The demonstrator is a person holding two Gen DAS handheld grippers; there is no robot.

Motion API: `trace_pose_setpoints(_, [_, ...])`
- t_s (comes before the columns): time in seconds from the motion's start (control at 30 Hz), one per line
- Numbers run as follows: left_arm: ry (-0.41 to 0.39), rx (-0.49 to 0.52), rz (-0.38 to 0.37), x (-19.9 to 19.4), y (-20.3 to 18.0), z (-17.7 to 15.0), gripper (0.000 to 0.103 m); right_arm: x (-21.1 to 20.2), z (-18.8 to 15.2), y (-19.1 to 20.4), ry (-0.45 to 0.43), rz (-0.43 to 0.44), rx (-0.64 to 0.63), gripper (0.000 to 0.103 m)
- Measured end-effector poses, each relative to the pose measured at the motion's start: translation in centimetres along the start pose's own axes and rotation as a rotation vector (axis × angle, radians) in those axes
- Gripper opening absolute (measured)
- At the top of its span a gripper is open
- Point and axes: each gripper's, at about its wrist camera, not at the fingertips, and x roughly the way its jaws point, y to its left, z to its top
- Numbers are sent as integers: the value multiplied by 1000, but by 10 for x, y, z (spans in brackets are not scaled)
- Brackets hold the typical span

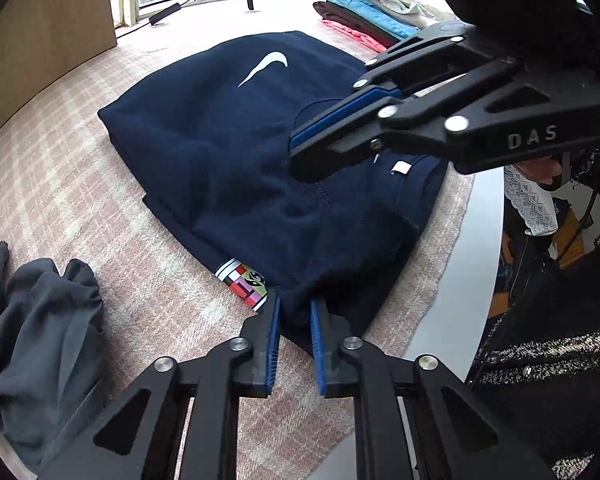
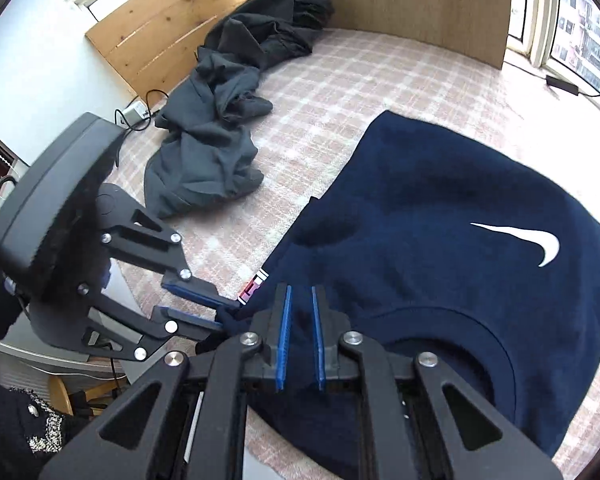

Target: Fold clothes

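Only the left wrist view shows the stack of folded clothes (image 1: 370, 12) at the far edge; only the right shows the wooden board (image 2: 164, 36). A pink checked cloth (image 1: 80, 168) covers the table beside a window. The navy sweatshirt (image 1: 236, 148), partly folded, lies at the near edge. The left gripper (image 1: 294, 304) and right gripper (image 2: 300, 300) each clench its fabric. A grey garment (image 2: 216, 120) lies crumpled apart.

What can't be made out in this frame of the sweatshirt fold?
- Left wrist view: the right tool covers the navy sweatshirt's collar, and its small white tag is too small to read.
- Left wrist view: the folded stack is partly hidden behind the same tool.
- Right wrist view: the right tool covers the sweatshirt's near hem.
- Both views: the grey garment is too crumpled to identify.
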Motion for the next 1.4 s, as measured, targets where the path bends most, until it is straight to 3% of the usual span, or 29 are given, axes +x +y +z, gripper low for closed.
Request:
trace_pose_setpoints(0.2, [-49,-50,1,-14,-6,-12,8,27,-13,-3,56,15,41,11])
trace_pose_setpoints(0.23, [-26,-44,7,-9,-8,-17,8,27,-16,-2,59,24,39,11])
trace_pose_setpoints(0.33, [-12,-5,2,-6,-17,-4,5,6,-29,-3,74,112,81,11])
trace_pose_setpoints(0.4, [-5,21,-3,-5,-24,5,5,-28,-46,-13,26,135,123,11])
trace_pose_setpoints(0.47, [2,47,-8,-3,-30,15,7,-69,-71,-35,-41,90,196,19])
trace_pose_setpoints(0.57, [12,86,-15,-1,-40,29,14,-122,-120,-86,-129,-71,364,21])
trace_pose_setpoints(0.7, [25,138,-25,2,-53,48,20,-139,-181,-136,-97,-146,535,21])
trace_pose_setpoints(0.83, [39,191,-34,5,-66,67,20,-122,-193,-141,-80,-163,491,31])
trace_pose_setpoints(0.93, [87,208,-38,17,-69,73,26,-112,-186,-134,-102,-162,404,31])
trace_pose_setpoints(1.1, [194,179,-30,41,-62,69,26,-110,-182,-136,-129,-167,273,31])
trace_pose_setpoints(1.2, [191,173,-25,27,-65,76,25,-116,-186,-146,-149,-121,248,31])
trace_pose_setpoints(1.3, [152,211,-11,10,-76,108,26,-122,-187,-152,-177,-94,221,31])
trace_pose_setpoints(1.4, [123,192,16,20,-81,156,31,-122,-186,-160,-187,-76,215,31])
